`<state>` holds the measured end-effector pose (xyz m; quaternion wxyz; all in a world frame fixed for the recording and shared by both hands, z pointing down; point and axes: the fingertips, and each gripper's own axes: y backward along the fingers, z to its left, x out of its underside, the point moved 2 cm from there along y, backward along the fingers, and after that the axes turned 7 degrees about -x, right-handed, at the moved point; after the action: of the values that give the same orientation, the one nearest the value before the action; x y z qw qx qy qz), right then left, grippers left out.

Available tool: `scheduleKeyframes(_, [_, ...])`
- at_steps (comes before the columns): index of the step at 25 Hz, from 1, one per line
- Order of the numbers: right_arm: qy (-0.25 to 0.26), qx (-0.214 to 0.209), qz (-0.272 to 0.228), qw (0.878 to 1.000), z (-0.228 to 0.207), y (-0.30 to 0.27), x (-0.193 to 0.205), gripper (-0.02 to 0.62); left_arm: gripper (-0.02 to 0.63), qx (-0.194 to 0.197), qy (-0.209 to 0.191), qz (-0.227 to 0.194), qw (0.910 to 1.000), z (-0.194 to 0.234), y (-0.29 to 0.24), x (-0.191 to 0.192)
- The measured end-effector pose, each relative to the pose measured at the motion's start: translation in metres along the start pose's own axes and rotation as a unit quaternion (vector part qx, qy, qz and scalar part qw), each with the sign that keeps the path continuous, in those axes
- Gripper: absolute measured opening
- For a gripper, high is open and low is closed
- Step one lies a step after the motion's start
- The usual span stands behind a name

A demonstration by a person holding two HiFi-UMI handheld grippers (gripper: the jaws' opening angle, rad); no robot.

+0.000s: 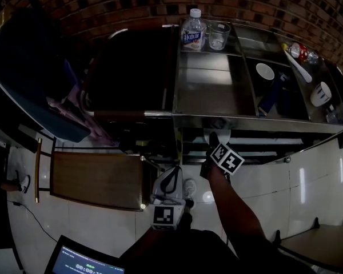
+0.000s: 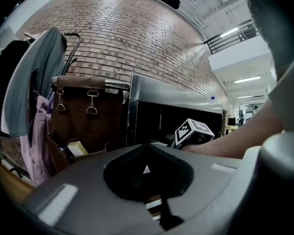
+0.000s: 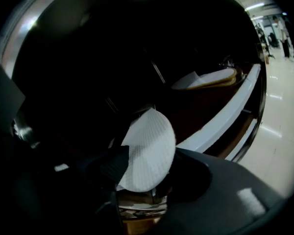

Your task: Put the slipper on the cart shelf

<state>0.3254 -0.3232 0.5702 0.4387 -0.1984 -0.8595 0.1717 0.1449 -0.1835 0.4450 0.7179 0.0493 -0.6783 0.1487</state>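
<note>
Closest in, the left gripper (image 1: 172,173) hangs low in front of the person. Its jaws are pressed together with nothing between them, and its marker cube faces up. Ahead and to its right, the right gripper (image 1: 212,144) is stretched out on a bare forearm (image 1: 240,210), nose tucked under the front edge of the cart (image 1: 217,119). The right gripper view shows its jaws clamped on the white slipper (image 3: 149,146), the textured sole turned to the camera. The slipper is inside the dark bay beneath the cart top, and I can't tell whether it touches the shelf. Deeper in and to the right lies a second slipper (image 3: 210,78), white with a tan sole.

Up on the steel top stand a water bottle (image 1: 193,32) and a clear glass (image 1: 218,36), side by side at the back. A white cup (image 1: 265,71) is in the right-hand well, and a mug (image 1: 320,93) is further right. A brown bag (image 2: 85,111) hangs off the cart's left end, with grey and pink clothes (image 2: 39,82) draped beside it. A wooden stool (image 1: 97,178) is on the tiled floor to the left, and a brick wall (image 1: 131,4) runs behind it all.
</note>
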Motion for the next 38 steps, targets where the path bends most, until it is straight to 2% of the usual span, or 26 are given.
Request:
scheduleKeyframes(2, [0.021, 0.006, -0.003, 1.000, -0.002, 0.005, -0.001, 0.256, 0.015, 0.001, 0.001, -0.001, 1.0000, 0.000, 0.001, 0.000])
scheduleKeyframes(4, [0.049, 0.005, -0.015, 0.999, -0.002, 0.014, -0.004, 0.264, 0.015, 0.003, 0.000, -0.001, 1.0000, 0.000, 0.001, -0.001])
scheduleKeyframes(9, [0.149, -0.031, -0.047, 0.987, 0.010, 0.039, -0.013, 0.278, 0.015, 0.009, 0.003, -0.003, 1.0000, -0.001, 0.000, -0.003])
scheduleKeyframes(11, [0.175, -0.042, -0.033, 0.983, 0.014, 0.031, -0.013, 0.278, 0.015, 0.012, 0.001, -0.006, 0.9999, -0.002, 0.000, -0.004])
scheduleKeyframes(15, [0.189, -0.042, 0.010, 0.981, 0.019, 0.007, -0.010, 0.295, 0.015, 0.016, 0.004, -0.006, 0.9998, -0.002, 0.002, -0.003])
scheduleKeyframes(19, [0.197, -0.021, 0.022, 0.980, 0.012, 0.008, -0.003, 0.410, 0.015, 0.016, 0.010, -0.002, 0.9998, 0.002, 0.003, -0.002])
scheduleKeyframes(20, [0.210, -0.017, 0.014, 0.978, 0.010, 0.012, -0.004, 0.410, 0.015, 0.016, 0.010, -0.002, 0.9998, 0.002, 0.003, -0.002])
scheduleKeyframes(24, [0.273, -0.034, -0.029, 0.961, 0.026, 0.040, -0.013, 0.410, 0.015, 0.016, 0.011, -0.005, 0.9998, 0.005, 0.005, -0.004])
scheduleKeyframes(28, [0.354, -0.076, -0.067, 0.930, 0.061, 0.080, -0.021, 0.407, 0.015, 0.016, 0.009, -0.013, 0.9997, 0.004, 0.009, -0.009])
scheduleKeyframes(30, [0.384, -0.095, -0.080, 0.915, 0.075, 0.103, -0.022, 0.379, 0.015, 0.019, 0.009, -0.018, 0.9996, 0.001, 0.010, -0.014])
scheduleKeyframes(32, [0.393, -0.114, -0.087, 0.908, 0.087, 0.124, -0.023, 0.316, 0.015, 0.019, 0.008, -0.022, 0.9995, -0.001, 0.011, -0.019])
scheduleKeyframes(36, [0.382, -0.137, -0.089, 0.910, 0.098, 0.157, -0.026, 0.190, 0.015, 0.018, 0.001, -0.034, 0.9993, -0.003, 0.010, -0.031])
scheduleKeyframes(38, [0.385, -0.131, -0.095, 0.908, 0.099, 0.169, -0.027, 0.080, 0.015, 0.019, -0.001, -0.040, 0.9990, -0.005, 0.010, -0.035])
